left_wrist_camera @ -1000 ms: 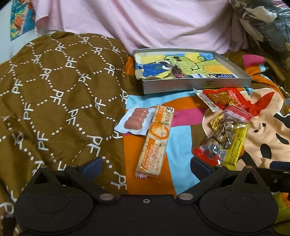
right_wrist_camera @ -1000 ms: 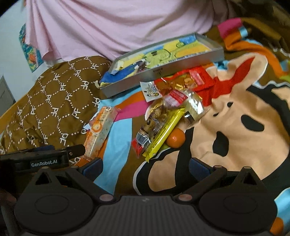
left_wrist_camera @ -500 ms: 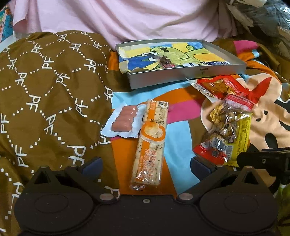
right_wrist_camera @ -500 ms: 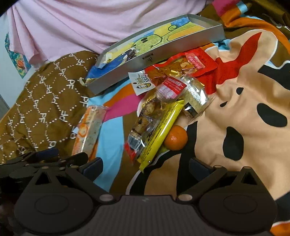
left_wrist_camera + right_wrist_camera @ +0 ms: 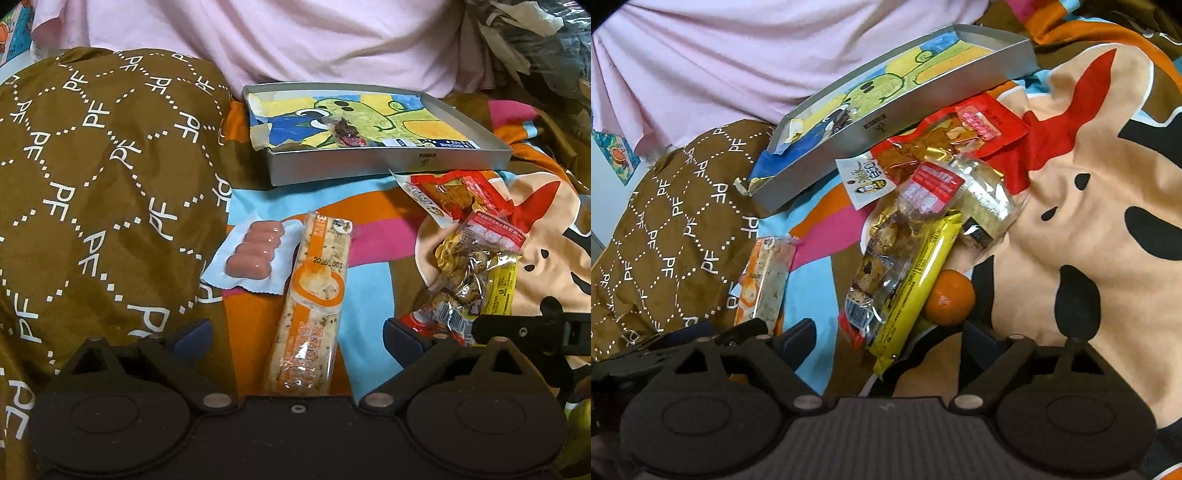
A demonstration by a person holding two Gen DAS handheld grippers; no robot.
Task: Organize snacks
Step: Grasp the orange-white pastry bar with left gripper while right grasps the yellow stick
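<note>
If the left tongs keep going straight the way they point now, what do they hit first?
Most likely the long orange snack bar, which lies lengthwise between the open left tongs, whose jaws have just been closing slightly. Depth is hard to judge, but nothing else lies in that line before it.

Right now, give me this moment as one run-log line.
left gripper: closing around orange bar | right gripper: closing around yellow bar | tray: one snack
</note>
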